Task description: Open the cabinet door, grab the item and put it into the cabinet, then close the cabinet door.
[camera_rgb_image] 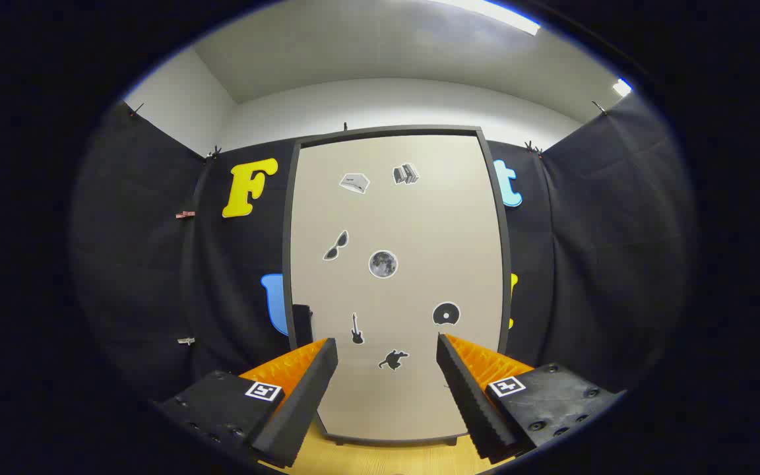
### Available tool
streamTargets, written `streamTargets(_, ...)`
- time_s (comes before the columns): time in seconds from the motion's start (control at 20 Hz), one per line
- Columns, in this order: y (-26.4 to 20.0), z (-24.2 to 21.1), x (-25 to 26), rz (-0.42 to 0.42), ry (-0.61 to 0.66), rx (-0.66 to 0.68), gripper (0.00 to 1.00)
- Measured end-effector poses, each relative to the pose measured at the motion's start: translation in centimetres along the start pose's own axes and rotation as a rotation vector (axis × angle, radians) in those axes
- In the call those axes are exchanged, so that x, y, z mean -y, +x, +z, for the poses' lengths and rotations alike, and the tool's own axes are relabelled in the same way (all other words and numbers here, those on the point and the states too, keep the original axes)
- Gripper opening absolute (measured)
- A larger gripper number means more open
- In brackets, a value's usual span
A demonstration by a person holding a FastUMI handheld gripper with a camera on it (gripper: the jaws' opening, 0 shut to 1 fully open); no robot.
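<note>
Cabinet (396, 290): stands upright on the tabletop, straight ahead of my fingers, its back to the black cloth wall.
Door (419, 218): pale, dark-framed, flush with the frame, dotted with small stickers.
Tabletop (386, 458): light wood, showing between my fingers.
Hand-held gripper (386, 359): I hold it spread wide, gripping nothing, short of the door.
</note>
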State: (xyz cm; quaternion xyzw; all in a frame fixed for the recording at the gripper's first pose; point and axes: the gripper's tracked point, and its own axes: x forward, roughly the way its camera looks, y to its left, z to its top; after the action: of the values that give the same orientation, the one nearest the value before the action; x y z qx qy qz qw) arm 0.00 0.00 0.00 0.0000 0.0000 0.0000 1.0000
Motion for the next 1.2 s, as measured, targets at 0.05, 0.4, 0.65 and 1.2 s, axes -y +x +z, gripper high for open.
streamTargets(0.05, 0.0, -0.2, -0.2, 0.002, -0.002, -0.005, 0.97)
streamTargets(0.4, -0.1, -0.9, -2.0, 0.034, -0.004, -0.026, 0.98)
streamTargets(0.65, 0.5, -1.5, -2.8, 0.041, -0.013, -0.034, 0.97)
streamTargets(1.2, 2.7, -2.8, -4.8, 0.086, 0.000, -0.038, 0.98)
